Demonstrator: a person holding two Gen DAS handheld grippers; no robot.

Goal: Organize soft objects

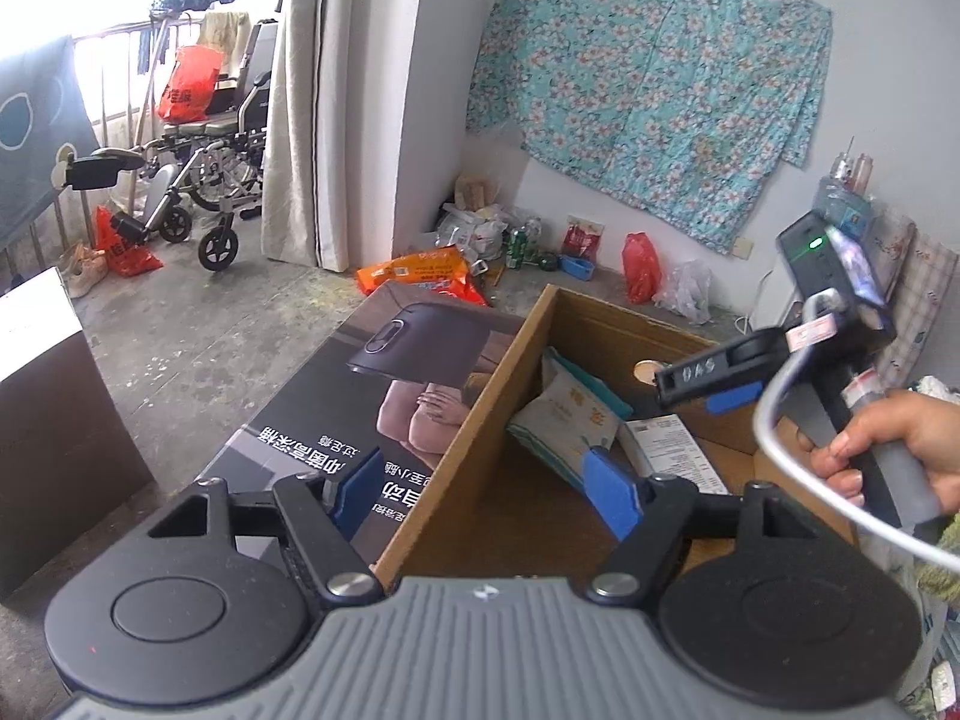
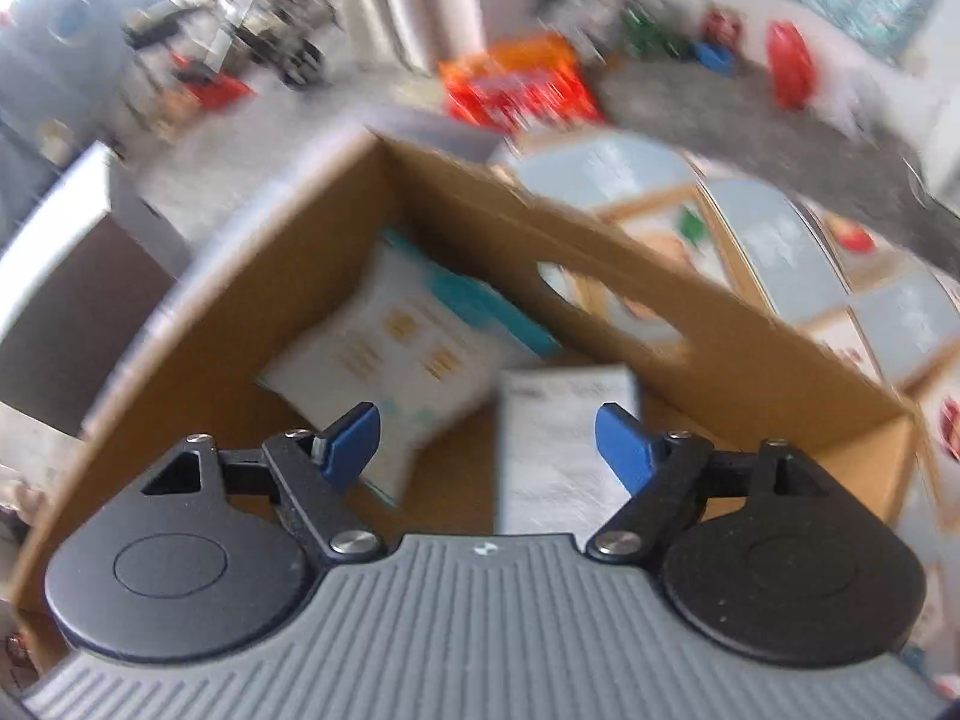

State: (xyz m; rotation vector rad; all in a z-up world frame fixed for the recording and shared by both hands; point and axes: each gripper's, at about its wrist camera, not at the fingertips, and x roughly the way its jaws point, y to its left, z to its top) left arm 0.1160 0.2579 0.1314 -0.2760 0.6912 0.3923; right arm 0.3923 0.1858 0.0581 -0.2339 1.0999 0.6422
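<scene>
An open cardboard box (image 1: 498, 402) (image 2: 750, 360) stands on the floor. A soft white and teal packet (image 1: 564, 414) (image 2: 390, 360) leans in its far left corner. A white printed sheet (image 1: 672, 450) (image 2: 558, 444) lies on the box bottom. My left gripper (image 1: 486, 486) is open and empty, straddling the box's left wall. My right gripper (image 2: 489, 444) is open and empty above the box interior; it also shows in the left wrist view (image 1: 714, 378), held by a hand over the box's right side. The right wrist view is blurred.
A printed box flap (image 1: 384, 396) lies left of the box. Orange packets (image 1: 420, 276), bags and cans sit along the wall. A wheelchair (image 1: 204, 168) stands at the doorway. A floral cloth (image 1: 648, 78) hangs on the wall. A brown cabinet (image 1: 54, 450) is at left.
</scene>
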